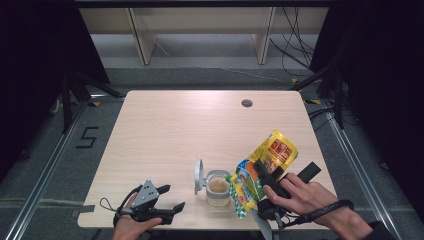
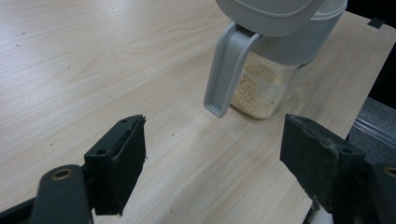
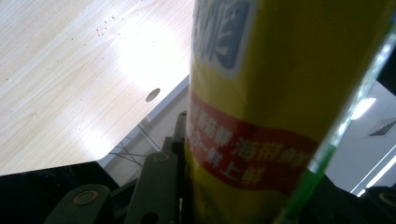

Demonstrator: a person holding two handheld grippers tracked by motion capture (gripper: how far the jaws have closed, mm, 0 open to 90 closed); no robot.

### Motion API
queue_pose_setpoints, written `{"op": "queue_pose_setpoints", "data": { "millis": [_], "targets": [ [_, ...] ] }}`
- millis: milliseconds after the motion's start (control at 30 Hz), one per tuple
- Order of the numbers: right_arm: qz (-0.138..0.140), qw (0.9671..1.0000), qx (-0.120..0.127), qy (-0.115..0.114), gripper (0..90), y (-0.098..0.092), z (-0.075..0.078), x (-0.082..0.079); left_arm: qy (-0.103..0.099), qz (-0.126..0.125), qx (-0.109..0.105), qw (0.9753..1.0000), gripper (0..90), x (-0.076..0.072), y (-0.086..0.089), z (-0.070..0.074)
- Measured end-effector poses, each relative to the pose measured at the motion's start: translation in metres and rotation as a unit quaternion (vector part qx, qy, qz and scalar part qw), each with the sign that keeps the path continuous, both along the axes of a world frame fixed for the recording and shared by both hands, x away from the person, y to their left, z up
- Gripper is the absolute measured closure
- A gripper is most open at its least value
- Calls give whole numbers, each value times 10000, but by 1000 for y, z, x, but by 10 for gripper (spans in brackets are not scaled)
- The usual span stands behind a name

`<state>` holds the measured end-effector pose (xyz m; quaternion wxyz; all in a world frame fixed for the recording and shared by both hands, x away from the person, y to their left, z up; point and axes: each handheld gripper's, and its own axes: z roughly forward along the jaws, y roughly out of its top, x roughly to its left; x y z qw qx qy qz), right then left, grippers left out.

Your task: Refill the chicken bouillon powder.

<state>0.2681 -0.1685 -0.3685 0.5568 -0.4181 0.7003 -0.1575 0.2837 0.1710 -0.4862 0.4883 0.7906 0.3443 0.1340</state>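
Observation:
A clear jar (image 1: 218,189) partly full of beige granules (image 2: 254,88) stands near the table's front edge, its grey hinged lid (image 1: 199,176) swung open to the left. My right gripper (image 1: 265,176) is shut on a yellow and green food pouch (image 1: 264,167), tilted with its lower end beside the jar's rim. Seen from the right gripper view, the pouch (image 3: 280,102) sits between the jaws. My left gripper (image 1: 169,197) rests open on the table left of the jar, nothing between its pads (image 2: 121,163).
The wooden table (image 1: 165,125) has a round cable hole (image 1: 247,103) at the back right. Cables lie on the floor beyond the table. A floor marking "5" (image 1: 87,137) sits left of the table.

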Motion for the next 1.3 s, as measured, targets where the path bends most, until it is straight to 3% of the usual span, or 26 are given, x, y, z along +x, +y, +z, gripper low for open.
{"op": "queue_pose_setpoints", "data": {
  "millis": [100,167,267,433,1067,1200,1300],
  "targets": [
    [1,10000,25,97,702,0,0,1,-4,1,3,10000,219,0,0,0],
    [24,10000,-71,62,703,0,1,2,7,24,-46,10000,219,0,-1,0],
    [3,10000,-11,-8,703,0,2,0,7,26,-52,10000,219,0,-1,0],
    [-4,10000,-77,52,705,0,1,1,6,19,-39,10000,219,0,-1,0],
    [-3,10000,55,13,712,-1,3,0,-3,2,9,10000,219,0,0,0],
    [3,10000,45,65,714,-1,3,1,6,14,-72,10000,219,0,-1,0],
    [18,10000,60,41,714,-1,3,0,0,5,4,10000,219,0,0,0]
  ]
}}
